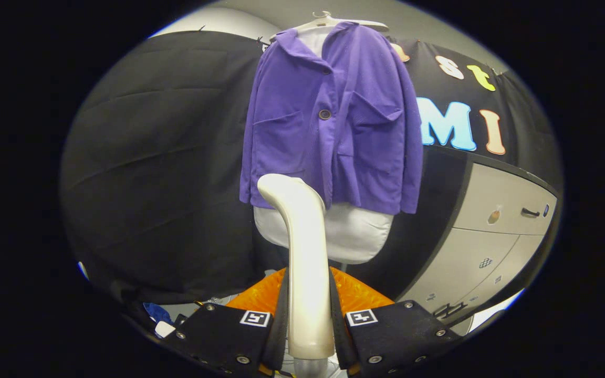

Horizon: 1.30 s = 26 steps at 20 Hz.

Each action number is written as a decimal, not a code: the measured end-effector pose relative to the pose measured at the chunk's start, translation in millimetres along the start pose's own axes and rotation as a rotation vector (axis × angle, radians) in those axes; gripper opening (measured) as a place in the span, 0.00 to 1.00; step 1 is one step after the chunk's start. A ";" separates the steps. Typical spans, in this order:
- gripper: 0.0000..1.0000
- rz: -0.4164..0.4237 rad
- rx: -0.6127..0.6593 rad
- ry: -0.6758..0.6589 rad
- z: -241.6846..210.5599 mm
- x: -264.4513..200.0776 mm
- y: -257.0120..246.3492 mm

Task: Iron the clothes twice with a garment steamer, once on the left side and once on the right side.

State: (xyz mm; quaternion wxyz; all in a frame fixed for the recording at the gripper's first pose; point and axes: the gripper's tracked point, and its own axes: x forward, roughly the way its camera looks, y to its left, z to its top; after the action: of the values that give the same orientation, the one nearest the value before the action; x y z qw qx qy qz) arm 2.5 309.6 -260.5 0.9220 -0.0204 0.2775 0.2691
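A purple button-up jacket (334,115) hangs on a white hanger (329,21) against a pale padded ironing board (355,231), beyond the fingers. My gripper (309,310) is shut on the cream handle of the garment steamer (302,252), which stands upright between the two fingers. The steamer's curved head reaches up to the jacket's lower hem, left of the button line. Whether the head touches the cloth I cannot tell.
A grey cabinet with drawers and a dark handle (497,236) stands to the right of the board. An orange object (357,294) lies low behind the fingers. Black cloth (160,173) covers the wall to the left. Small blue and white items (158,317) lie low on the left.
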 end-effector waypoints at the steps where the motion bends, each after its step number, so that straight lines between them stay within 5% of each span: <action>1: 0.38 -0.016 0.018 0.002 -0.4 -12.6 -14.0; 13: 0.38 -0.190 0.249 -0.124 11.8 -192.4 -171.0; 26: 0.38 -0.243 0.302 -0.295 77.4 -312.4 -221.8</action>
State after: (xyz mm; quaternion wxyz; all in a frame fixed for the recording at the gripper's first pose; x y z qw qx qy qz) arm -65.2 -17.0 -56.6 0.9708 0.1240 0.1724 0.1118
